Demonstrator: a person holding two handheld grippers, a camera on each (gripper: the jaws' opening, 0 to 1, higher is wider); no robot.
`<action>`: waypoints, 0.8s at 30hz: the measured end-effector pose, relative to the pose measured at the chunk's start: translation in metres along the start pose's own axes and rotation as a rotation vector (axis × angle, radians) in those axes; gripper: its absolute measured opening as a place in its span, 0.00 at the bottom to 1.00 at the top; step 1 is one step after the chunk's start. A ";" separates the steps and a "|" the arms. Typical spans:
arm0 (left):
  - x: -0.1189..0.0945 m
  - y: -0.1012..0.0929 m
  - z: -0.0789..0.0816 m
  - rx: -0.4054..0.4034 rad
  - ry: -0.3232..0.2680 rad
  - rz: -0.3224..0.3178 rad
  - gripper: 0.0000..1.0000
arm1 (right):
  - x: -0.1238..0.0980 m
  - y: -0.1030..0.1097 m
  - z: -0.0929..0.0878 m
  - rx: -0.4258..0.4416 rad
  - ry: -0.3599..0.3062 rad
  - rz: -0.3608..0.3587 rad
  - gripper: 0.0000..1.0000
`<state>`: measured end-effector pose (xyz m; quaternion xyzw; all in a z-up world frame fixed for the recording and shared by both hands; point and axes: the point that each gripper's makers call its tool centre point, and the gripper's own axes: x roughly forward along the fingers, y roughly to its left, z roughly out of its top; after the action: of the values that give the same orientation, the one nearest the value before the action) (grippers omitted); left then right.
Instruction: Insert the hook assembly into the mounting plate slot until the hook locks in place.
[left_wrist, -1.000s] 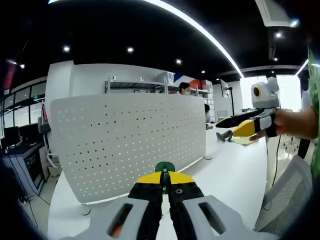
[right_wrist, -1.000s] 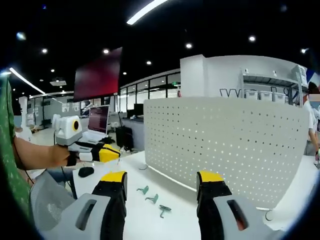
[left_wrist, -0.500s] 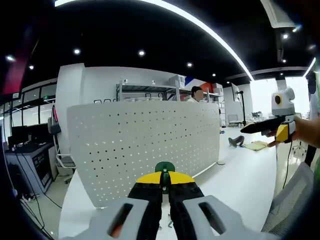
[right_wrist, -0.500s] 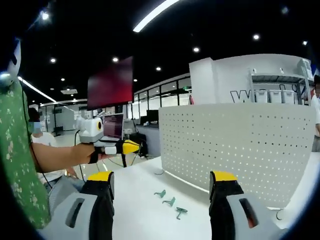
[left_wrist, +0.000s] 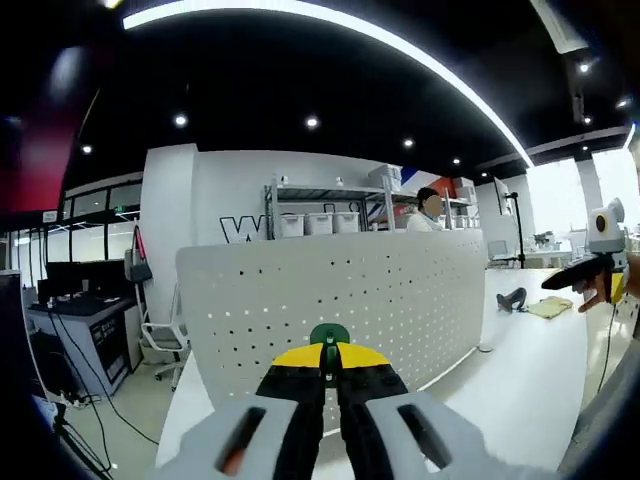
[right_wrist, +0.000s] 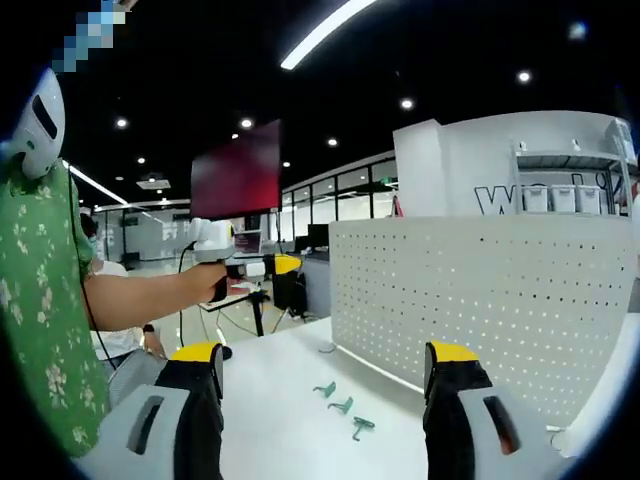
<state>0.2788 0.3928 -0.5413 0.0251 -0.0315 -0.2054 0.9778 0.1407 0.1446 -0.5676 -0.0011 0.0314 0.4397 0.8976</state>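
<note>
The left gripper is clenched on a green hook, raised level toward the perforated mounting plate at 12 o'clock. The right gripper is released; three spare hooks lie on the white table beyond.

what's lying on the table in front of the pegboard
Three green hooks lie on the white table before the perforated panel. Whatever is behind the panel's base is hidden.

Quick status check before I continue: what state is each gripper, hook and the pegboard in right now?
left gripper: shut on a green hook.
green hook: clamped, held up off the table.
right gripper: open, empty.
three spare hooks: lying loose on the table.
pegboard: upright, no hook seen in it.
</note>
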 end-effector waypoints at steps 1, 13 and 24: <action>0.005 0.007 0.004 0.002 -0.010 0.016 0.03 | 0.000 -0.001 0.000 0.003 -0.001 -0.001 0.84; 0.036 0.057 0.033 -0.033 -0.109 0.183 0.03 | -0.004 -0.012 0.010 0.007 -0.008 -0.021 0.85; 0.060 0.076 0.030 -0.082 -0.163 0.240 0.03 | -0.001 -0.015 0.013 0.001 0.004 -0.041 0.84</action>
<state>0.3620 0.4372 -0.5038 -0.0355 -0.1053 -0.0897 0.9898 0.1527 0.1346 -0.5553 -0.0021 0.0333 0.4212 0.9063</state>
